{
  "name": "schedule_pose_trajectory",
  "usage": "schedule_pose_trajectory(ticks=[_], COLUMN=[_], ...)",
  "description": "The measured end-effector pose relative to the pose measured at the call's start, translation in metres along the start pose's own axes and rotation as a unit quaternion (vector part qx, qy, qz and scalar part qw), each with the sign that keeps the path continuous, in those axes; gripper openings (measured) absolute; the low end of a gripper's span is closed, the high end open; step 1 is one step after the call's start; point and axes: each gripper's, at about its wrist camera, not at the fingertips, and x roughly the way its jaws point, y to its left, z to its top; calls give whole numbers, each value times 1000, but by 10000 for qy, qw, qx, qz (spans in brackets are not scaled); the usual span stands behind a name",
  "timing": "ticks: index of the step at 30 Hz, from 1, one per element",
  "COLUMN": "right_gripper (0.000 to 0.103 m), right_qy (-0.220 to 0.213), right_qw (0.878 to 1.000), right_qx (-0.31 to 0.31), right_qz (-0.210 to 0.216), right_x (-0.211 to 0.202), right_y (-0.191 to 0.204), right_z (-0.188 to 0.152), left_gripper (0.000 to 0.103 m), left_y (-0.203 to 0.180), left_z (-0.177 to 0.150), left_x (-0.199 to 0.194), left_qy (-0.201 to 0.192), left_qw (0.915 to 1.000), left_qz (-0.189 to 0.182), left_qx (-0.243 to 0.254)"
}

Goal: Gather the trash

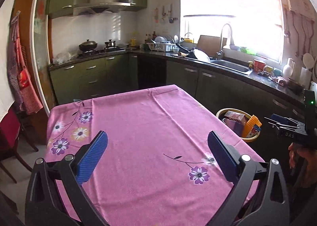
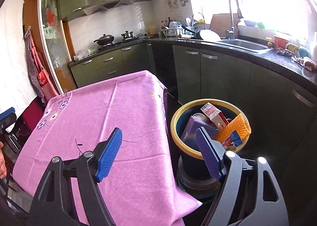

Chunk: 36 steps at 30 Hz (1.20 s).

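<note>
The bin (image 2: 210, 127), a dark tub with a yellow rim, stands on the floor just beside the table's (image 2: 103, 111) right edge, between the table and the green cabinets (image 2: 223, 73) under the sink (image 2: 245, 45). It is full above the rim: a purple box (image 2: 195, 128) leans at the side nearest the table, a red-and-white carton (image 2: 214, 115) stands tilted behind it, an orange mesh sleeve (image 2: 233, 128) leans against the far side of the rim, and a small red-and-blue wrapper (image 2: 233, 140) lies at the rim below the sleeve. A metal can top (image 2: 198, 116) shows behind the box. The right gripper (image 2: 158, 152) hangs over the gap between table edge and bin, its blue pads spread apart with nothing between them; one pad sits over the pink cloth, the other over the near rim of the bin. The left gripper (image 1: 157, 153) hovers over the table, away from the bin, its jaws spread wide and nothing in them. From that view the bin (image 1: 237, 125) shows beyond the table's right edge, with the right gripper's black body (image 1: 291, 127) beside it and part of a hand (image 1: 293, 154) below. The pink flowered cloth covers the whole table. Well beyond the bin, a wok (image 2: 105, 39) sits on the stove, and a red apron (image 2: 37, 67) hangs by the door on the far side of the table.
</note>
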Motion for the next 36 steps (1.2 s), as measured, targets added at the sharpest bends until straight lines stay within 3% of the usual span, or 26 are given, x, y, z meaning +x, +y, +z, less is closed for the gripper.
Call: schedule_pose_trajectory(ticks=[7,13,18,36], right_gripper=[98,98,98,98], right_qy=[-253,-460,-499,-404], right_qw=[9994,9985,9983,9989], right_qx=[-252,-289,-285,-247], right_qz=[-27,-64,-57,11], right_x=[-39,-61,-66,-53], right_y=[25,34,36,31], right_z=[0,1,0,2], left_gripper=[96,96,96,96], left_y=[30,40,48,45], left_z=[-15,-25,-28,-30], left_x=[-39,-59,-66,-64], left_qy=[-116,-323,-344,-319], left_qw=[9982,9948,9941,9946], left_qz=[478,898,827,779], left_qx=[-330,-371,-619,-610])
